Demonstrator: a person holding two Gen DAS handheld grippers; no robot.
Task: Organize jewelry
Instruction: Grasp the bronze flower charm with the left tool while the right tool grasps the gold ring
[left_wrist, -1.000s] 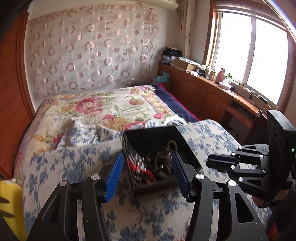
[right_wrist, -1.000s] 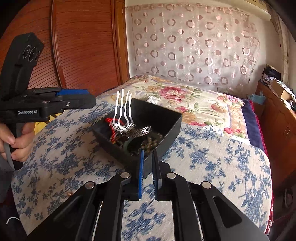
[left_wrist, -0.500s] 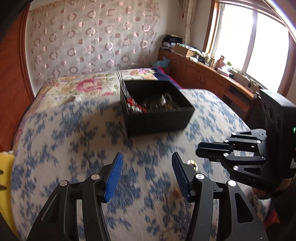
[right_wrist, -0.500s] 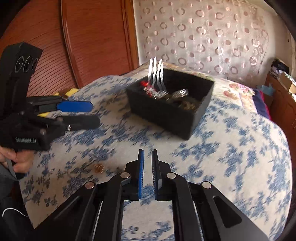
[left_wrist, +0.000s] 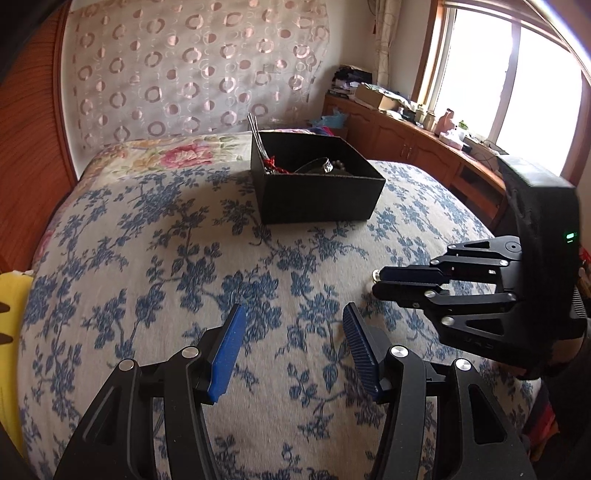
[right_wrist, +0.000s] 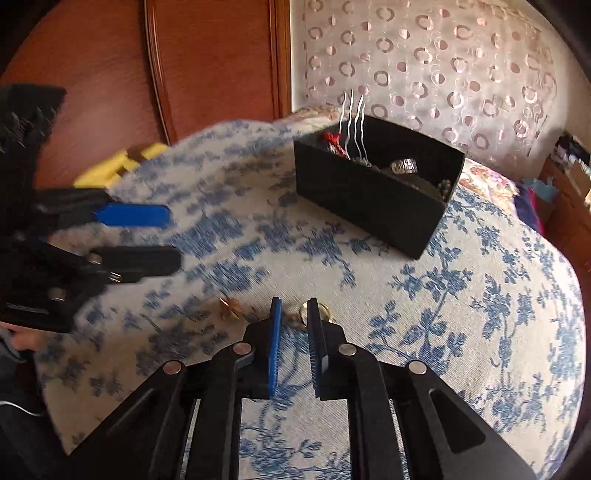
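Right gripper jaws opening above a thin gold ring.

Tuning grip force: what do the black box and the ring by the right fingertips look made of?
Black box: likely rigid cardboard, matte; thin straight walls, no glare.
Ring: probably gold-toned metal, polished; bright yellow glint on its thin band.
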